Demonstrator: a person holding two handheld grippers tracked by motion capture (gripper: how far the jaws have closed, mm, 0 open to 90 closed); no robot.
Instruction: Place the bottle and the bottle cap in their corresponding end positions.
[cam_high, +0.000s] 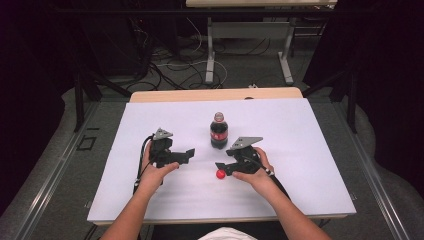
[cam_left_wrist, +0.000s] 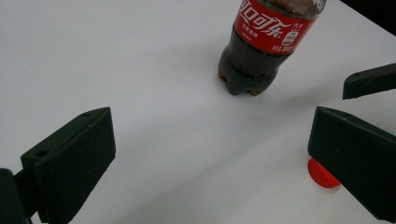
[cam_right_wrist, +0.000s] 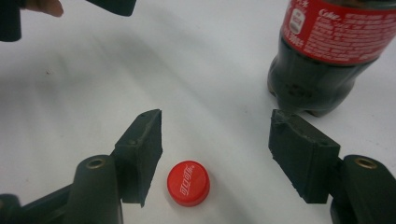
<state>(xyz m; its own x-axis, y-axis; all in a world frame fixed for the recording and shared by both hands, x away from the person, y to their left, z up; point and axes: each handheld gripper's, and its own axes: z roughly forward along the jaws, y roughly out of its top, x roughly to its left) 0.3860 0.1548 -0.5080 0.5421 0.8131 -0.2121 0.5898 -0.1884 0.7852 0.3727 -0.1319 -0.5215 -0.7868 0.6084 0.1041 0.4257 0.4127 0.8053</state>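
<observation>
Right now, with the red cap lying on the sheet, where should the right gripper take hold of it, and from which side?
Grip the red cap across its ribbed side wall, coming straight down from above. It lies flat, logo up and low on the white sheet, so only its rim offers opposing faces. The right gripper already stands open around it. The cola bottle stands apart and probably won't interfere.

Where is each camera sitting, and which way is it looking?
High view: sits above the person's side, looks forward and down on the white table; both forearms, the left gripper and the right gripper show.
Left gripper view: rides the left gripper, looks along its open jaws at the cola bottle.
Right gripper view: rides the right gripper, looks down between its open jaws at the red cap lying on the table.
All three share the bottle and the cap.
</observation>
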